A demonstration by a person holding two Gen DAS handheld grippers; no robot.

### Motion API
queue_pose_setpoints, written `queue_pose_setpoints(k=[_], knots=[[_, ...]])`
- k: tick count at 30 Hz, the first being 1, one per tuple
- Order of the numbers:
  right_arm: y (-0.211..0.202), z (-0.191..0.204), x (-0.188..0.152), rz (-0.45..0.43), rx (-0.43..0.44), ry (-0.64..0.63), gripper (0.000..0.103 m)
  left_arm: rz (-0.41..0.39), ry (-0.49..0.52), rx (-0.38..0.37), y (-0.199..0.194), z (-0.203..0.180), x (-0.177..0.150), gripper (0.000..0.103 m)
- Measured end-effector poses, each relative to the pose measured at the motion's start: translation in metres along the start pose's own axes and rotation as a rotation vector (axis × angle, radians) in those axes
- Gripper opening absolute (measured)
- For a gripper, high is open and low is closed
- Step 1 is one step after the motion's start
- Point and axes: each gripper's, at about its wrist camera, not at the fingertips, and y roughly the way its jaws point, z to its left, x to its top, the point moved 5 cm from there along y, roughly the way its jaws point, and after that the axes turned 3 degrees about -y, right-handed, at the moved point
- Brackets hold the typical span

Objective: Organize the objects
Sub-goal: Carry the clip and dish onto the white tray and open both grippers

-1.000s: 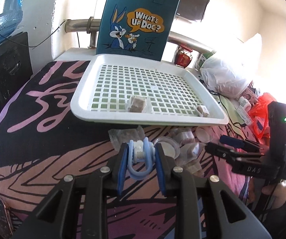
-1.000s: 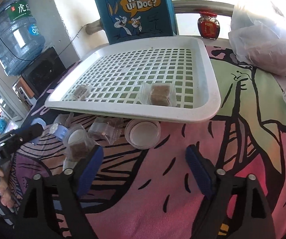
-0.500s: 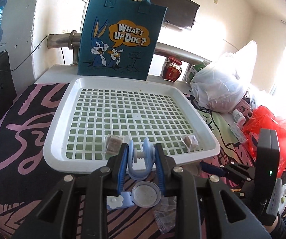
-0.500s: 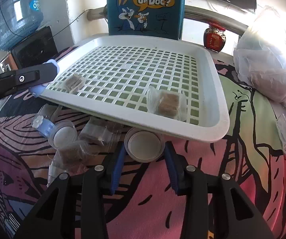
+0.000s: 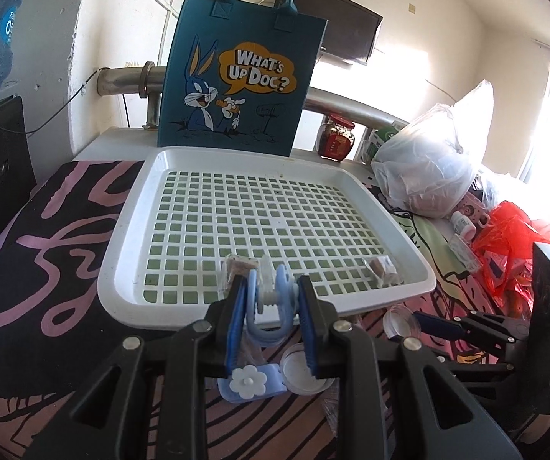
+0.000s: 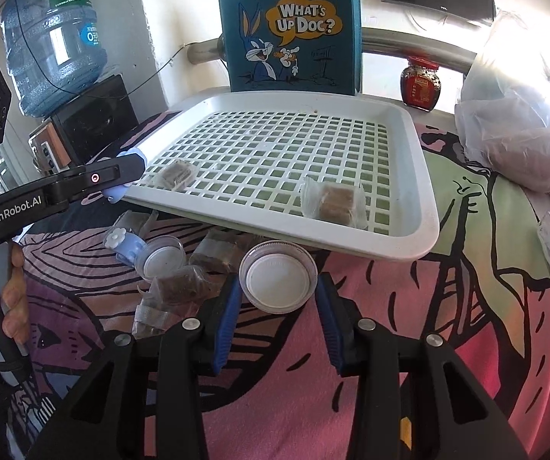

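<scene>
My left gripper (image 5: 269,306) is shut on a blue U-shaped clip (image 5: 263,308) and holds it over the front rim of the white grid tray (image 5: 121,268). Two wrapped brown blocks (image 5: 236,268) (image 5: 382,268) lie in the tray near that rim. In the right wrist view my right gripper (image 6: 279,306) has its blue pads against both sides of a round clear lid (image 6: 278,276) on the patterned cloth, just in front of the tray (image 6: 424,199). The left gripper (image 6: 129,172) reaches in from the left at the tray's corner.
On the cloth before the tray lie a blue flower-capped container (image 6: 129,249), its open lid (image 6: 162,258) and several wrapped brown blocks (image 6: 179,291). A blue cartoon tote bag (image 5: 236,76) stands behind the tray. A jar (image 6: 420,84), a white plastic bag (image 6: 520,122) and a water bottle (image 6: 52,38) surround it.
My left gripper has carried the blue clip up and forward from the cloth to the tray's front rim. My right gripper has closed from wide open onto the round lid.
</scene>
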Motion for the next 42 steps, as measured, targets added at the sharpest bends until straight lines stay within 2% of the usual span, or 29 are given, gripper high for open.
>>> queue_pose_setpoints(k=[5,13,19,23,42], knots=[[-0.006,0.000,0.001,-0.036,0.001,0.005,0.038,0.007,-0.014,0.020,0.003,0.005,-0.003,0.026],[-0.031,0.001,0.011,-0.191,-0.003,0.003,0.039,-0.039,0.026,0.012,0.001,-0.009,-0.007,0.026],[-0.037,0.000,0.014,-0.235,0.012,0.010,0.039,-0.072,0.036,0.010,0.002,-0.013,-0.008,0.026],[-0.036,0.002,0.015,-0.239,0.037,0.006,0.039,-0.089,0.008,0.004,-0.001,-0.008,-0.006,0.026],[-0.036,0.008,0.014,-0.238,0.016,-0.033,0.040,-0.063,-0.002,0.012,0.004,-0.007,-0.007,0.026]])
